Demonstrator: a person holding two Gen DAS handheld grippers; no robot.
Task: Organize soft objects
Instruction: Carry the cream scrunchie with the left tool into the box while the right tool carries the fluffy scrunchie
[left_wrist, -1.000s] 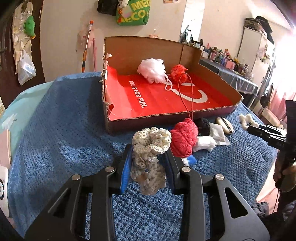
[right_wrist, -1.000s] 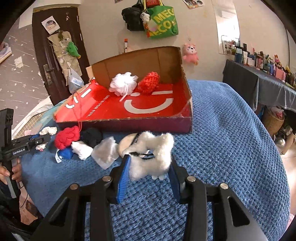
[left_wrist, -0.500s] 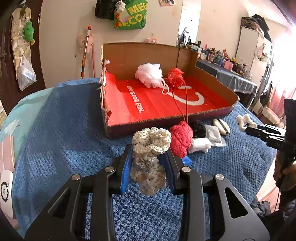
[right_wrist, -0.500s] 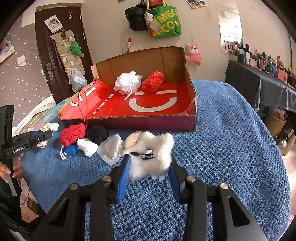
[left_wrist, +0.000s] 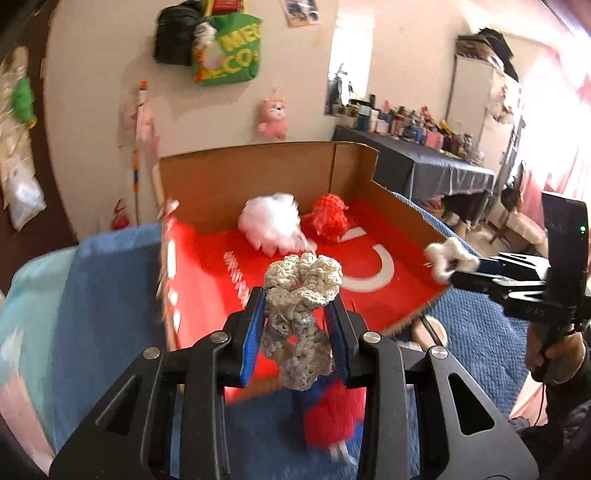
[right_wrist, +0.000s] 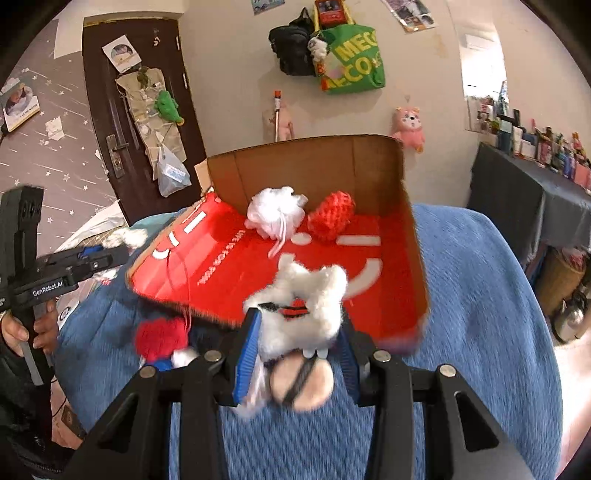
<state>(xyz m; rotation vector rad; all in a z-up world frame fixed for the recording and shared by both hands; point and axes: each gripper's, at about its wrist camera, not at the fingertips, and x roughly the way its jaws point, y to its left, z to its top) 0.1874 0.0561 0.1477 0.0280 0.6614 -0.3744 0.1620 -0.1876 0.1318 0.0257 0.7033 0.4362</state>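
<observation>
Big blue knitted blanket spread over the whole surface, could've been a bed or a tabletop, couldn't tell. Sat on it: open cardboard box with glossy red floor and white lettering, fluffy white mesh bath pouf and red net scrubber lying side by side at its back wall.

Left gripper up in front of the box's near edge, jaws clamped tight on a beige crocheted scrunchie, the thing bulging out above and drooping below the blue pads. Right gripper also raised over the near edge, jaws pinched on a fluffy white plush scrunchie.

Left out on the blanket just before the box: red knitted ball and a round pinkish-beige pad with a dark strap, both pretty blurry.
</observation>
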